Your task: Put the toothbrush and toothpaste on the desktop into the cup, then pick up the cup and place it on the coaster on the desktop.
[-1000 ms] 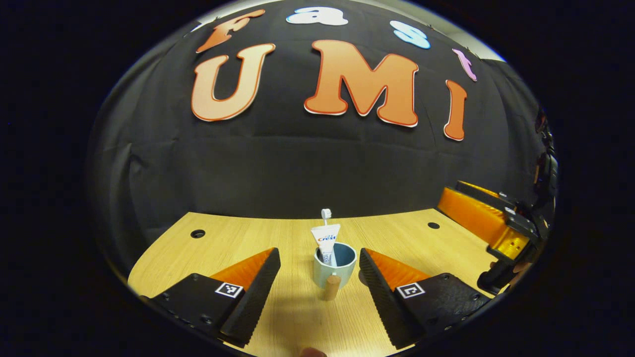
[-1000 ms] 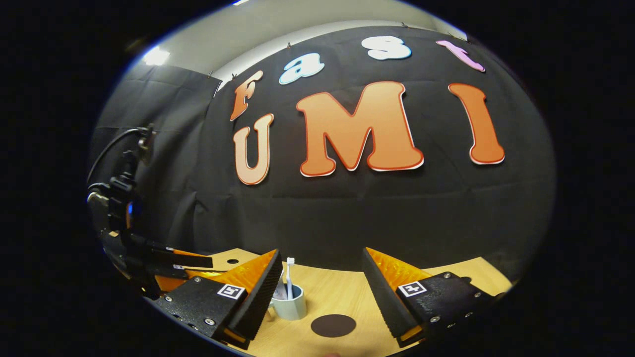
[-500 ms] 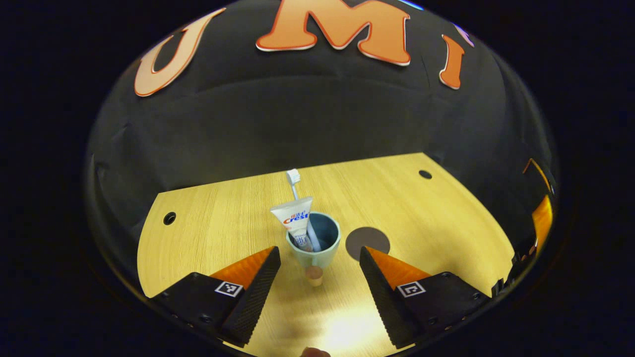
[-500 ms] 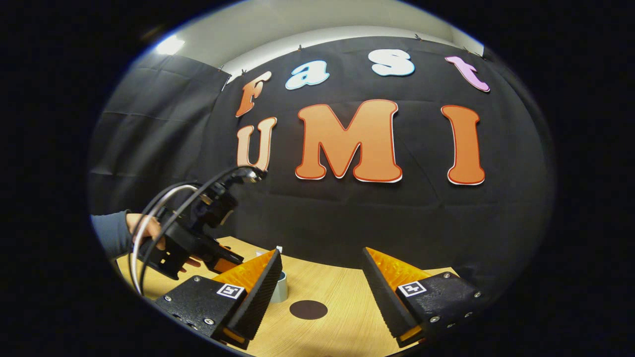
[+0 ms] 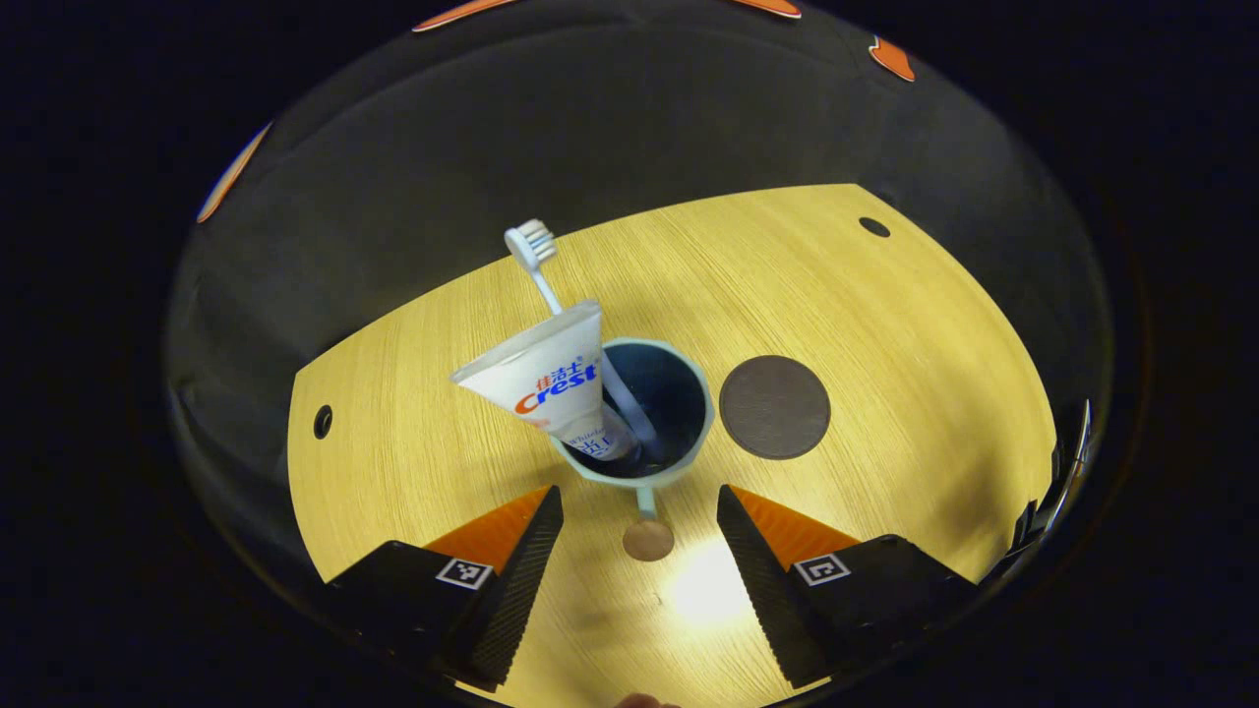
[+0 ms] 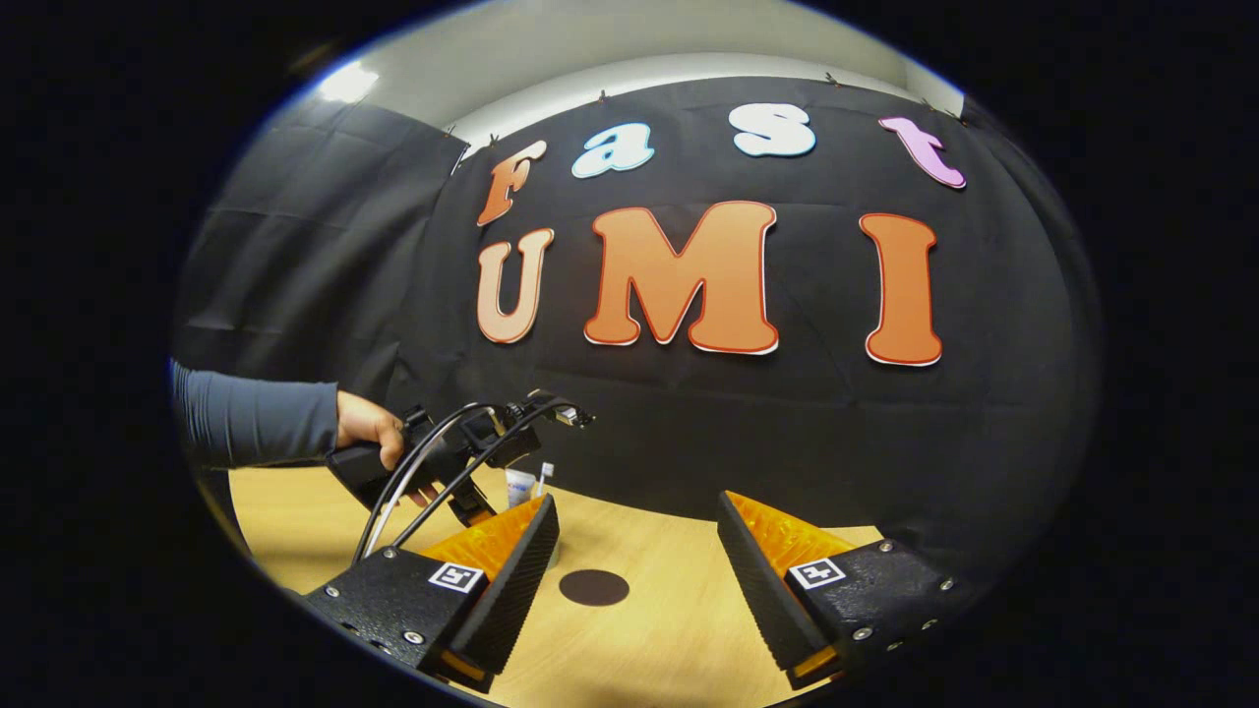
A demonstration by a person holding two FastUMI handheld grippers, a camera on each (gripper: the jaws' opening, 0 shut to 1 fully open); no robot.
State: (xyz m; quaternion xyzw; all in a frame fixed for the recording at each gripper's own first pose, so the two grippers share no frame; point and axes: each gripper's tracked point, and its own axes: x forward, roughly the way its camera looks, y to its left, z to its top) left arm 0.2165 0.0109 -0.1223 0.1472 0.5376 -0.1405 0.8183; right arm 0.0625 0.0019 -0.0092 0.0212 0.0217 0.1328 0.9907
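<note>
Left gripper (image 5: pixel 637 506) is over the desk (image 5: pixel 885 295), camera tilted down, jaws spread wide with nothing between the pads. The cup (image 5: pixel 689 447) sits at frame centre just above my fingertips, standing upright on the wood. Its handle (image 5: pixel 647 531) (thin stem ending in a round wooden knob) points down the frame into the gap between my fingers; neither finger touches it.

Toothpaste (image 5: pixel 551 379) is in the cup, cap end down, flat crimped end leaning toward the upper left of the frame. Toothbrush (image 5: pixel 575 315) is in there too, behind the tube, bristle head sticking out toward upper left past the rim.

Coaster (image 5: pixel 774 406) is a dark round disc lying flat on the desk just right of the cup, close but not touching. The cup is not on it.

Right gripper (image 6: pixel 637 536) is held level, jaws also spread, empty. In the right gripper view the coaster (image 6: pixel 593 587) shows low in the frame between my fingers, farther out on the desk. At left of that frame a hand (image 6: pixel 369 433) in a grey sleeve (image 6: pixel 256 423) holds the left gripper's body, cables looping off it. The toothpaste (image 6: pixel 518 485) and brush head poke up just beside it; the cup itself is mostly hidden behind my left finger.
</note>
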